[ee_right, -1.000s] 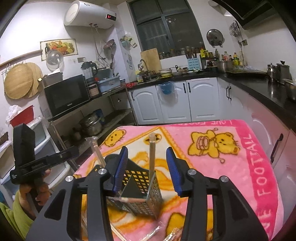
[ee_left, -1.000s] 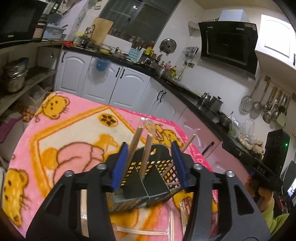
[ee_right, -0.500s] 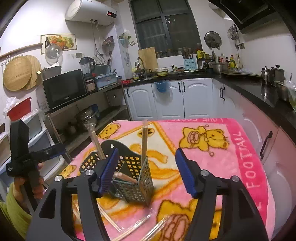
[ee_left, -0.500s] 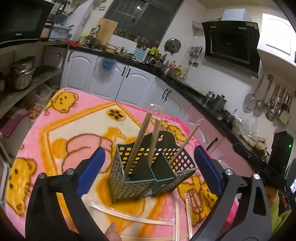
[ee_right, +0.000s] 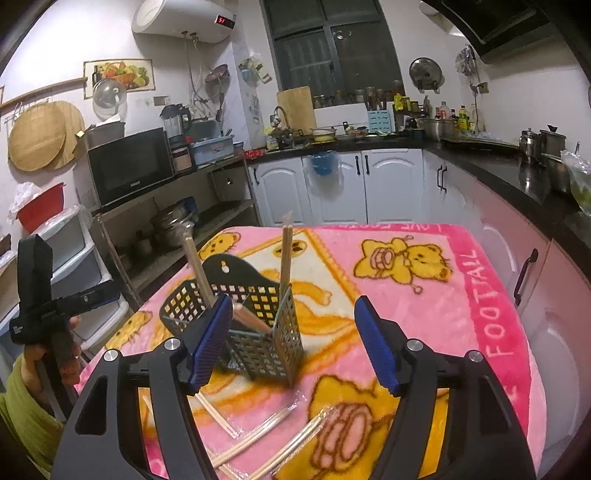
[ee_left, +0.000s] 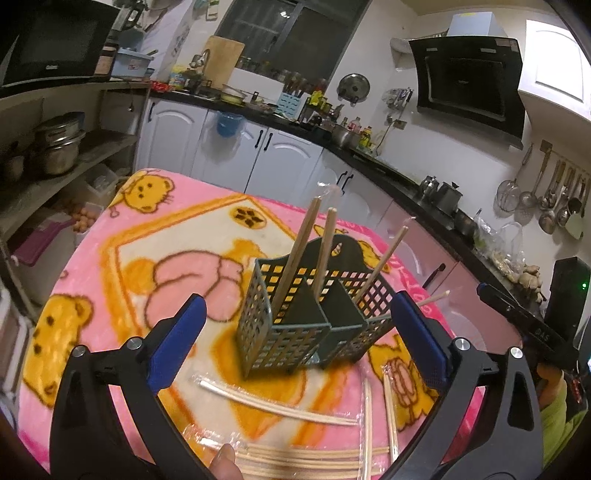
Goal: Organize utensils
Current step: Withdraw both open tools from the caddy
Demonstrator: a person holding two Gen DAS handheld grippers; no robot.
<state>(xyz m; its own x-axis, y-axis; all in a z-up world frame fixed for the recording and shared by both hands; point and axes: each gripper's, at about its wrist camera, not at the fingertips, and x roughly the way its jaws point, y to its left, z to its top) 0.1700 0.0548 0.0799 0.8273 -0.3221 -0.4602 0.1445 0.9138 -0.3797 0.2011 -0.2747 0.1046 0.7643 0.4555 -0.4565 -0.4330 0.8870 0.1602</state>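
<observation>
Left wrist view. Left tongs (ee_left: 295,325): blue-padded fingers spread wide, gripping nothing, standing either side of the utensil caddy (ee_left: 314,314) without touching it. Caddy: dark perforated plastic, divided into compartments, upright on the pink bear-print blanket (ee_left: 155,236) covering the surface. Three chopsticks (ee_left: 295,258) stand slanted in the compartments; a fourth stick (ee_left: 432,297) pokes sideways out of the right wall. Loose wrapped chopsticks (ee_left: 280,404) lie flat on the blanket in front of the caddy, one pair crosswise, others bunched at the lower edge. A fingertip (ee_left: 221,456) shows at the bottom edge. Only here: range hood (ee_left: 469,77) and hanging ladles (ee_left: 546,195) on the wall at right; the other handle (ee_left: 524,321) at far right.

Right wrist view. Right tongs (ee_right: 293,345): fingers wide apart, empty; the left pad overlaps the caddy (ee_right: 258,325) in view, contact uncertain. Caddy seen from its end, its arched back panel with hanging hole visible. Two chopsticks (ee_right: 285,258) rise from it; another leans low inside. Wrapped chopsticks (ee_right: 266,435) lie on the blanket (ee_right: 424,314) nearer the camera. Only here: microwave (ee_right: 129,166), water heater (ee_right: 184,18), and the person's hand (ee_right: 48,354) holding the left handle.
</observation>
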